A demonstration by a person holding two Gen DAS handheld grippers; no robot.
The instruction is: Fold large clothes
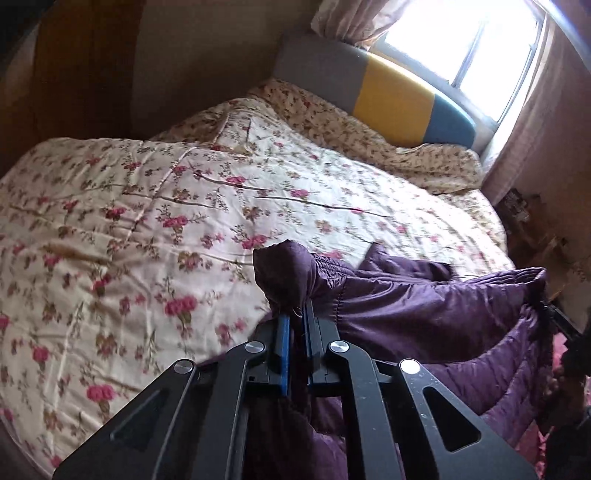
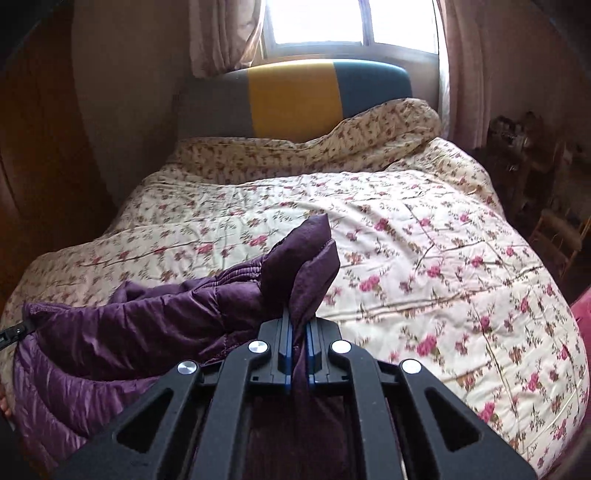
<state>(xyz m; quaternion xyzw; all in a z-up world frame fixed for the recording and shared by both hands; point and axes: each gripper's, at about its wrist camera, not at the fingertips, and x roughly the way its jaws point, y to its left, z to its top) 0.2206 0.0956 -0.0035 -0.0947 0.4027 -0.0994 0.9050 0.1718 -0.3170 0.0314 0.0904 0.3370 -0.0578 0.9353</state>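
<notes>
Gripping purple jacket (image 1: pixel 406 306), both claws clamped

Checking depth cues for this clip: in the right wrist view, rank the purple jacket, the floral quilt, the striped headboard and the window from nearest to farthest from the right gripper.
1. Purple jacket: clamped in the right gripper, trailing left.
2. Floral quilt: spread across the bed beyond the jacket.
3. Striped headboard: at the bed's far end.
4. Window: behind the headboard, top of view.
</notes>
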